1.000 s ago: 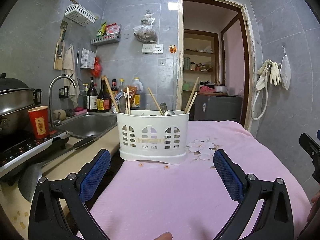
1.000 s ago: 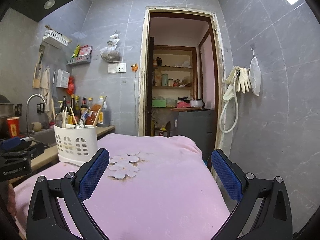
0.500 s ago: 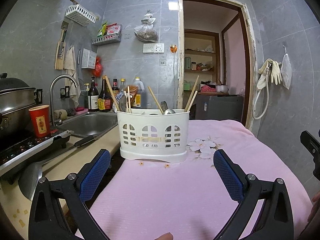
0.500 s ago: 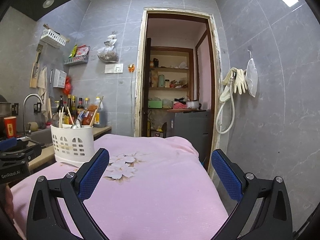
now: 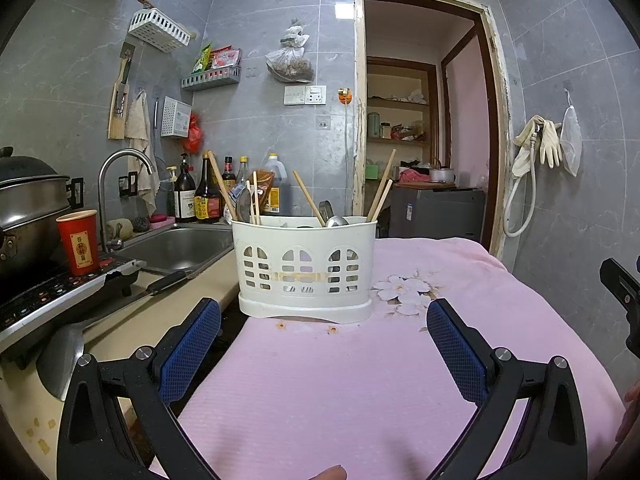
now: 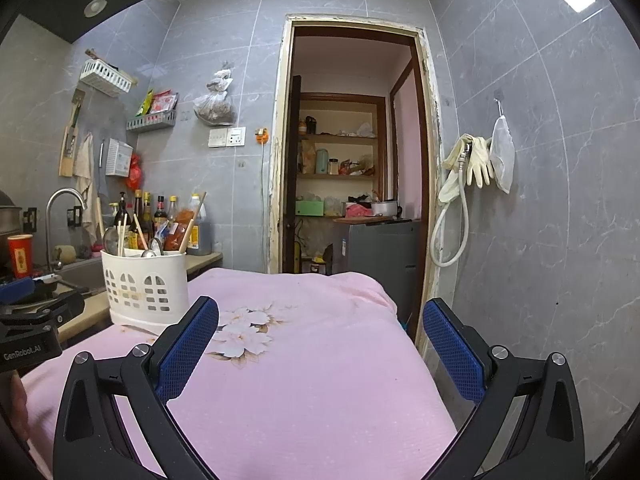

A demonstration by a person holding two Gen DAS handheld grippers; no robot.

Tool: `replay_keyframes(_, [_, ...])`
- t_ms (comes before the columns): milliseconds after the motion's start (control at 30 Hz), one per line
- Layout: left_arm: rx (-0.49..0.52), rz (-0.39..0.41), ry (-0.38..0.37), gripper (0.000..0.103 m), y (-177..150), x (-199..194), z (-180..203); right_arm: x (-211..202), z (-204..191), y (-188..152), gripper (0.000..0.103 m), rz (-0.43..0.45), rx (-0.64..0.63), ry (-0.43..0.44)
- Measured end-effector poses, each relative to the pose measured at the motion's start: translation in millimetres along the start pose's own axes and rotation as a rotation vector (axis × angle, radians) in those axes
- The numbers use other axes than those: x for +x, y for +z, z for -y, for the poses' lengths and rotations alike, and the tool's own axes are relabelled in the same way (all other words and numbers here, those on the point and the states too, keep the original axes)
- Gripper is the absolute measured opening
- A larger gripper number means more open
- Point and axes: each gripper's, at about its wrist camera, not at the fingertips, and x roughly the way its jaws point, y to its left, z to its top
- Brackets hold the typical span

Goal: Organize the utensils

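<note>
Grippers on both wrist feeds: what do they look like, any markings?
Both match: the left gripper and right gripper have black angular frames with silver screws, and the jaws carry blue cross-hatched textured pads. In the right wrist view the left gripper's black body bears white "GenRobot.AI" lettering. No cables or sleeves show.

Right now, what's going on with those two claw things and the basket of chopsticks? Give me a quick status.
Left gripper open, empty. Right gripper open, empty. White utensil basket upright on pink cloth, chopsticks and spoons inside, untouched. Nothing in the way.
</note>
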Motion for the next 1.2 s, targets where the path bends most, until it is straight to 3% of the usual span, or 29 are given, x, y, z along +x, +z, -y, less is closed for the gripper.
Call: replay_keyframes(1200, [-0.001, -0.002, -0.002, 0.101, -1.2, -1.6, -2.1, -1.5, 1.8, 2.6, 0.103, -0.001, 0.01, 0.003])
